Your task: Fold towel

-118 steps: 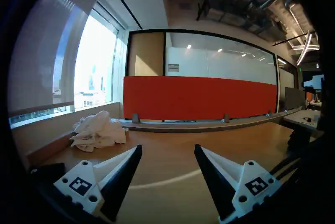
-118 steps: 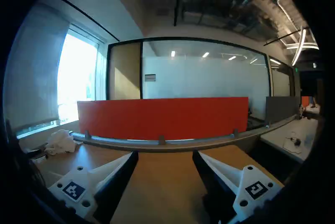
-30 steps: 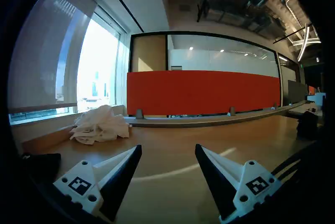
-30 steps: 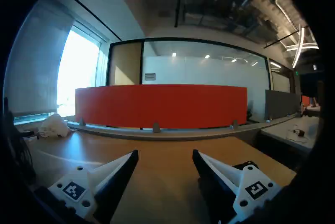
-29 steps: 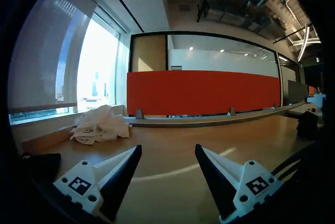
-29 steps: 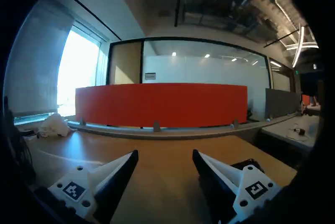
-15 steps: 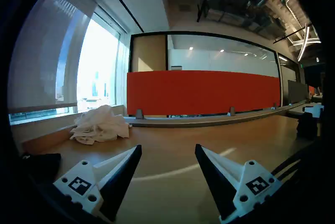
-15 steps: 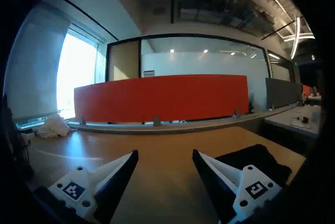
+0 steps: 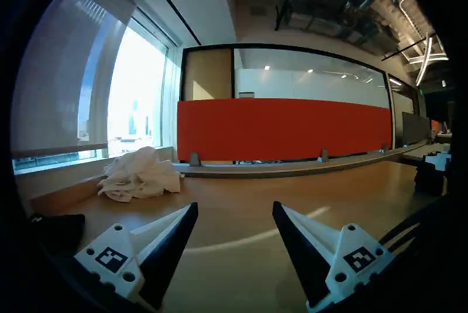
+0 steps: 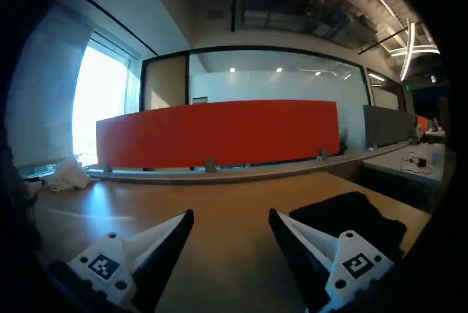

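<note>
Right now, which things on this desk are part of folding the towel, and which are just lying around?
Job: black cloth, likely the towel, just ahead of the right tool; left tool.
Lying about: crumpled white cloth near the window; red divider.

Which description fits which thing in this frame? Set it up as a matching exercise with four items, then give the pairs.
Things:
1. white cloth heap
2. black cloth
3. red partition
4. left gripper

Descriptions:
a. lies on the desk, close by one finger of the right gripper
b. open, holding nothing
c. crumpled near the window
d. upright along the desk's far edge

Pairs: 1-c, 2-a, 3-d, 4-b
</note>
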### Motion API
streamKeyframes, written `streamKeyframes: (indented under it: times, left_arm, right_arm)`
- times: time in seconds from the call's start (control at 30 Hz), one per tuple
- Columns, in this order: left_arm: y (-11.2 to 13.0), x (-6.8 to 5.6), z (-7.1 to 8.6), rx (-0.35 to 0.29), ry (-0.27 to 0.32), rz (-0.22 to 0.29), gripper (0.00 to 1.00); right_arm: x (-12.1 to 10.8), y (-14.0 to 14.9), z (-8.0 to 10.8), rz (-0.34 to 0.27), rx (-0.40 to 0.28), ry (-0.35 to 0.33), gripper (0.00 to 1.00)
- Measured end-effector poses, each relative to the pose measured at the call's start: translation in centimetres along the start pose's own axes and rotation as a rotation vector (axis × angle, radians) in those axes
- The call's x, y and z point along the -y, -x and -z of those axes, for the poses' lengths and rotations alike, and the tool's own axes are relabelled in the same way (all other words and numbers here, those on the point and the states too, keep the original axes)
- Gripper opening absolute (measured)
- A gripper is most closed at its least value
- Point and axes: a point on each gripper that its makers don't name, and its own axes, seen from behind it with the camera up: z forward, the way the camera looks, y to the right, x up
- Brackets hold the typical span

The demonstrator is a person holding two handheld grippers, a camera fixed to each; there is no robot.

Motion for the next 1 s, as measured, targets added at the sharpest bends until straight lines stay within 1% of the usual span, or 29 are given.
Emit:
streamKeyframes:
  times: [0.4, 0.6, 1.0]
  left_arm:
    - [-0.03, -0.02, 0.0, 0.0, 0.0, 0.0, 0.94]
    - [0.01, 0.0, -0.01, 0.0, 0.0, 0.0, 0.94]
    - [0.03, -0.01, 0.02, 0.0, 0.0, 0.0, 0.94]
  right_arm:
    - [0.61, -0.18, 0.55, 0.036, -0.027, -0.01, 1.0]
    - [0.74, -0.04, 0.73, 0.055, -0.027, -0.013, 1.0]
    - [0.76, -0.08, 0.73, 0.061, -0.028, -0.006, 1.0]
